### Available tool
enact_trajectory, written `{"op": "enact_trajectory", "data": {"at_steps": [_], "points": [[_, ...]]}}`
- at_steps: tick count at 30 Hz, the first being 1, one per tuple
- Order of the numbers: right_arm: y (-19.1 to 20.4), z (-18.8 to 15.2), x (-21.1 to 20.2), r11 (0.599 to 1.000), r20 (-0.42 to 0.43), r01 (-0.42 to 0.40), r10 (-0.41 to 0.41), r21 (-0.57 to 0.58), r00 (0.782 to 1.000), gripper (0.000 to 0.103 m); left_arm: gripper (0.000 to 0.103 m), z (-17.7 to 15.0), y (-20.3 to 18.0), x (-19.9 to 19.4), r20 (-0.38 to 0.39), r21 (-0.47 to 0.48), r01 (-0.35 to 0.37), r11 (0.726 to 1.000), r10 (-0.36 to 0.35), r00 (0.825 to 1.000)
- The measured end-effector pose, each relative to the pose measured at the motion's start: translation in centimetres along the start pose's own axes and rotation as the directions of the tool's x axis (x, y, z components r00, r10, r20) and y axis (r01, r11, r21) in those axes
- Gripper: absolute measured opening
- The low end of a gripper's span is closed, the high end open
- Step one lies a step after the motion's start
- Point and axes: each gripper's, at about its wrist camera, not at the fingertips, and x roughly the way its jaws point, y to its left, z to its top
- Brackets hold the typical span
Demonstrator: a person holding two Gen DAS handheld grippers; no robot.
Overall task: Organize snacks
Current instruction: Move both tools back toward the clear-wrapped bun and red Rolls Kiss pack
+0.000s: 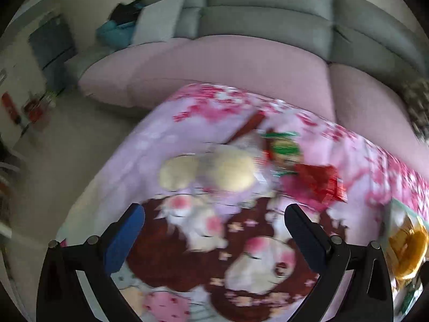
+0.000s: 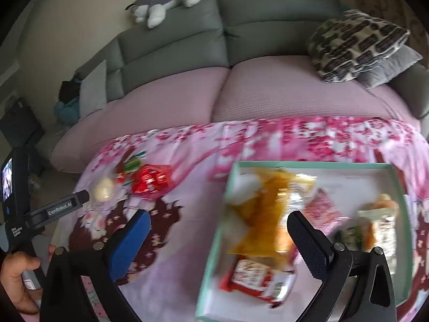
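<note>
Loose snacks lie on the pink patterned cloth [image 1: 187, 118]: a clear pack of pale round cakes [image 1: 211, 171], a green-and-red packet [image 1: 284, 150] and a red packet [image 1: 319, 182]. My left gripper [image 1: 214, 225] is open and empty, hovering just short of the pale pack. In the right wrist view the same pale pack [image 2: 103, 189] and red packet [image 2: 152, 179] lie at left. A mint-edged tray [image 2: 233, 177] holds an orange bag [image 2: 265, 209] and several wrapped snacks. My right gripper [image 2: 218, 230] is open and empty above the tray's left edge.
A grey sofa [image 2: 257, 35] with a pink seat cover [image 2: 295, 91] stands behind the cloth. A patterned cushion [image 2: 354, 43] and a plush dog [image 2: 166, 0] sit on it. The left gripper's body and hand [image 2: 18, 271] show at left.
</note>
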Motion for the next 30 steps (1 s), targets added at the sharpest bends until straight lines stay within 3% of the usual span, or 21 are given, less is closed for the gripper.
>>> {"op": "enact_trajectory", "data": {"at_steps": [5,12,17,21,26,30], "points": [[3.3,-0.6,1.1,0.997,-0.021,-0.048,0.047,-0.059,0.999,0.103,0.103,0.3,4.0,0.7,-0.012,-0.089,-0.007,0.996,0.006,1.000],[6.0,-1.2,2.8,0.990,-0.065,-0.107,0.101,-0.095,0.993,0.103,0.103,0.6,6.0,1.9,-0.012,-0.167,0.063,0.984,-0.066,0.998],[6.8,-0.3,4.2,0.985,-0.074,-0.142,0.135,-0.096,0.988,0.103,0.103,1.4,6.0,3.1,0.024,-0.221,0.162,0.962,-0.161,0.987],[7.1,1.4,6.0,0.982,-0.077,-0.173,0.167,-0.071,0.983,0.103,0.103,1.9,5.0,4.0,0.057,-0.223,0.205,0.953,-0.197,0.979],[6.8,3.8,9.2,0.973,-0.110,-0.230,0.230,0.009,0.967,0.103,0.103,2.3,3.7,6.0,0.050,-0.233,0.291,0.928,-0.287,0.957],[6.8,5.1,11.9,0.966,-0.145,-0.252,0.258,0.056,0.955,0.103,0.103,2.7,2.7,6.9,0.039,-0.199,0.291,0.936,-0.290,0.956]]}}
